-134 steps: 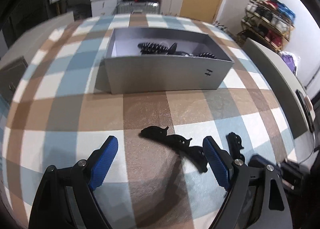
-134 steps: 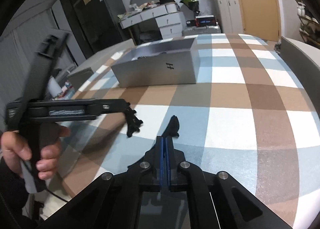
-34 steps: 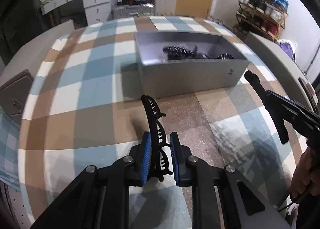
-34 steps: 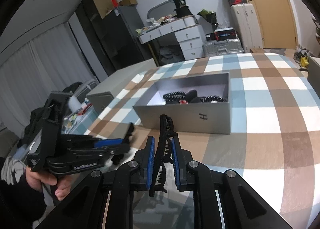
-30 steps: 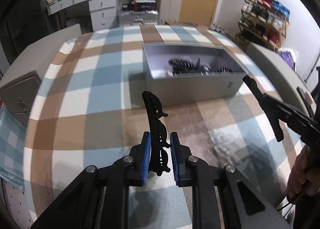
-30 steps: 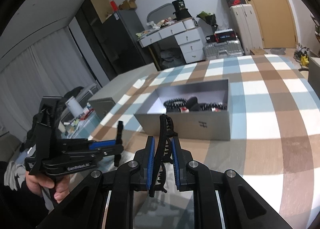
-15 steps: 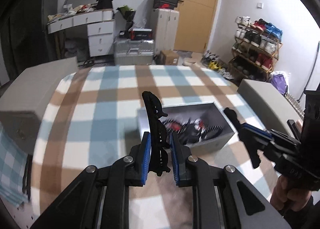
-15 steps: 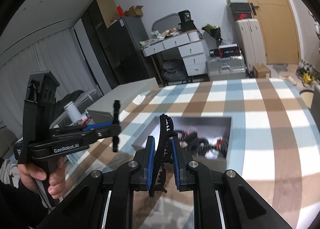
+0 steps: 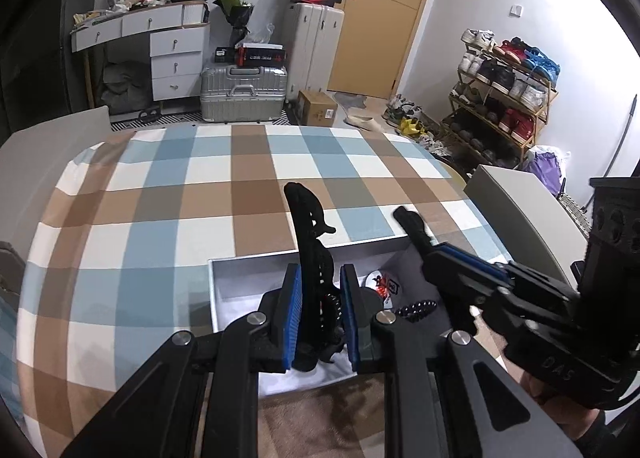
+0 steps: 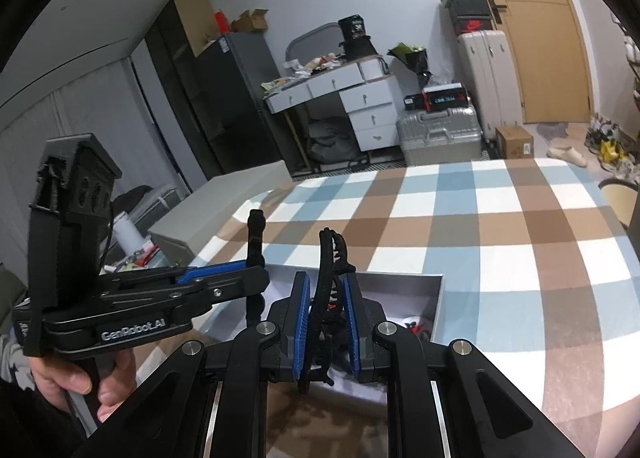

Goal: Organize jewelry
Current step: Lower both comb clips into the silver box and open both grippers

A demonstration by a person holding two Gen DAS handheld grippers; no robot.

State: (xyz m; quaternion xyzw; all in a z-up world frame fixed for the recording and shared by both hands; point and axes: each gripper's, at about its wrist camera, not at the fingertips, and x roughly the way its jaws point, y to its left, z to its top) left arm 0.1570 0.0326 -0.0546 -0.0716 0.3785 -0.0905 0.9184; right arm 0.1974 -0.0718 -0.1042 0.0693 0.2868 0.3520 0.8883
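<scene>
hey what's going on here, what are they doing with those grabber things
A person is tidying hair accessories into a grey box on a checked tablecloth. The left gripper is shut on a black hair clip, the right gripper on another clip. Both hang over the open box.

We see even, soft indoor light, strong fisheye bending with black corners, and faint blur on the checked tabletop (image 9: pixel 180 193).
</scene>
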